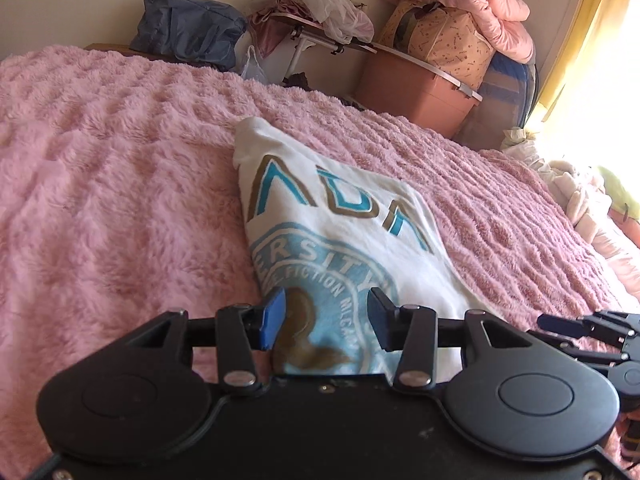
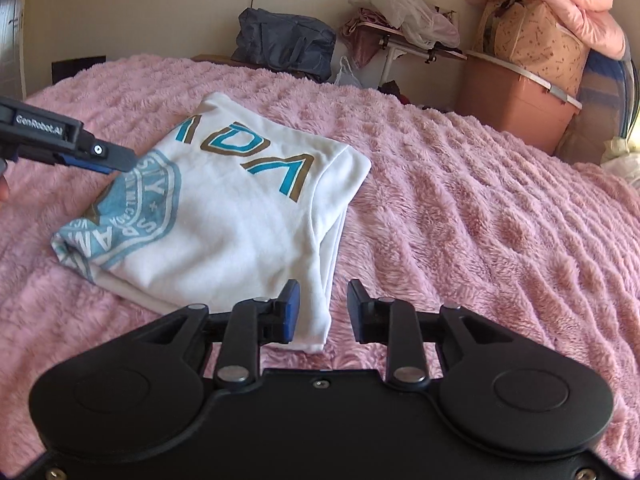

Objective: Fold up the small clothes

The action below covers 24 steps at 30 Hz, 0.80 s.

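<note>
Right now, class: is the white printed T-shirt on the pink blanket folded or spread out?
Folded. The T-shirt lies as a compact rectangle with stacked layered edges, its print cut off at the folds.

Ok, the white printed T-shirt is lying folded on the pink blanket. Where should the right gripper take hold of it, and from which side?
Take the near corner of the T-shirt, which lies just ahead of the right gripper. The stacked layers end there in a free edge on the blanket. Come in low from the near side, with one finger under the layers. The far edge looks like a rounded fold, harder to pinch.
</note>
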Each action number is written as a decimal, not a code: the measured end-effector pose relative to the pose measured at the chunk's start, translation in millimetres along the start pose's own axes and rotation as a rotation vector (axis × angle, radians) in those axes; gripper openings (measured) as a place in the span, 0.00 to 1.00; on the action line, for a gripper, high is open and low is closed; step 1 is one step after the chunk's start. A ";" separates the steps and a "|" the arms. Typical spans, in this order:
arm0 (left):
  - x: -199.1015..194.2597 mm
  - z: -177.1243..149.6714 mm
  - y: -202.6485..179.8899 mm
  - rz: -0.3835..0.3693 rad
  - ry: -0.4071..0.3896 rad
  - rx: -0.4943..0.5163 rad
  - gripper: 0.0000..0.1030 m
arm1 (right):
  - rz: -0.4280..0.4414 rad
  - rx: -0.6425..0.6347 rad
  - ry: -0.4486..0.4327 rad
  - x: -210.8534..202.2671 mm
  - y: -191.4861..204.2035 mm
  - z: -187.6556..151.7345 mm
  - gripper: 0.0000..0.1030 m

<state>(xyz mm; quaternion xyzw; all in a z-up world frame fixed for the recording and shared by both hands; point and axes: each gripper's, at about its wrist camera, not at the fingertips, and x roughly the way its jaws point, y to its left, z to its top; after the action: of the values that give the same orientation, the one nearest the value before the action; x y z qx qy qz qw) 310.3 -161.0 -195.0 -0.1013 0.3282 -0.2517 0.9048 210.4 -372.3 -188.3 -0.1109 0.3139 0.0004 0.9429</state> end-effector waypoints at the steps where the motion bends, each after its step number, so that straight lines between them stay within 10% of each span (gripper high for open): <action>1: -5.5 -8.1 3.6 0.010 0.010 0.013 0.45 | -0.011 -0.032 0.008 -1.9 1.7 -3.2 0.26; 24: 2.0 -58.1 -13.5 0.046 0.113 0.210 0.46 | -0.196 -0.741 0.027 16.0 62.7 -33.8 0.30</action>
<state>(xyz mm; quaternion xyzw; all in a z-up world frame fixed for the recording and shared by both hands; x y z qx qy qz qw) 268.9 -174.6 -235.8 0.0160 0.3525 -0.2691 0.8961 198.9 -319.4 -237.1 -0.4739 0.2926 0.0222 0.8303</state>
